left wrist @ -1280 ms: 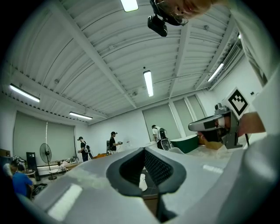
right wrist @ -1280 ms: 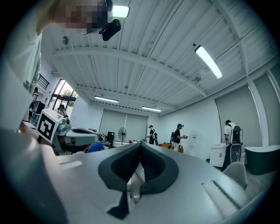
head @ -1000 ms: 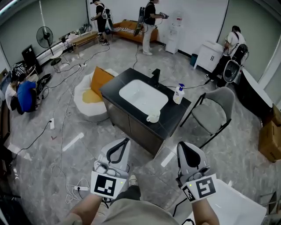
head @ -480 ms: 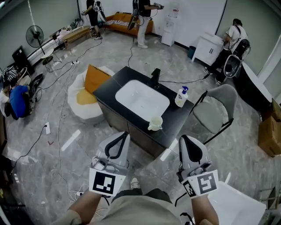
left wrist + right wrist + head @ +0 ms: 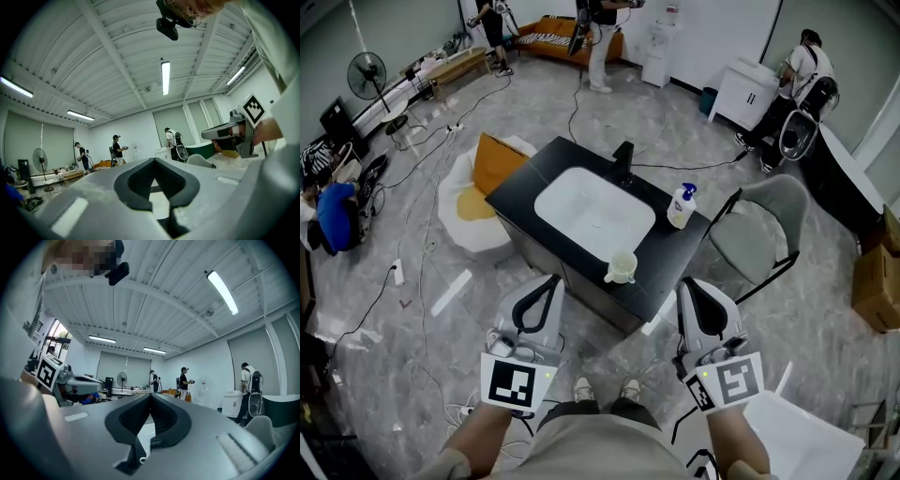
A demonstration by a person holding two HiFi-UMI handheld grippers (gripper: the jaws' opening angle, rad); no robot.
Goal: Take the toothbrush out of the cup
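Left claw point(image 5: 551, 281), right claw point(image 5: 686, 284): pinched closed, empty, short of the cup point(image 5: 622, 268)
Unopened, they could shove it off the counter point(image 5: 673, 251)

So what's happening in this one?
A person holding a gripper in each hand faces a black-topped vanity with a white basin. The left gripper and right gripper are both shut and empty, short of the pale cup at its near edge. The cup is untouched; any toothbrush is too small to see.

The head view looks steeply down on the desk point(image 5: 667, 255), with the left gripper point(image 5: 549, 284) and right gripper point(image 5: 687, 286) near. Each gripper view looks level along its own jaws, low, toward the far wall; both share the standing people point(image 5: 117, 149) there.
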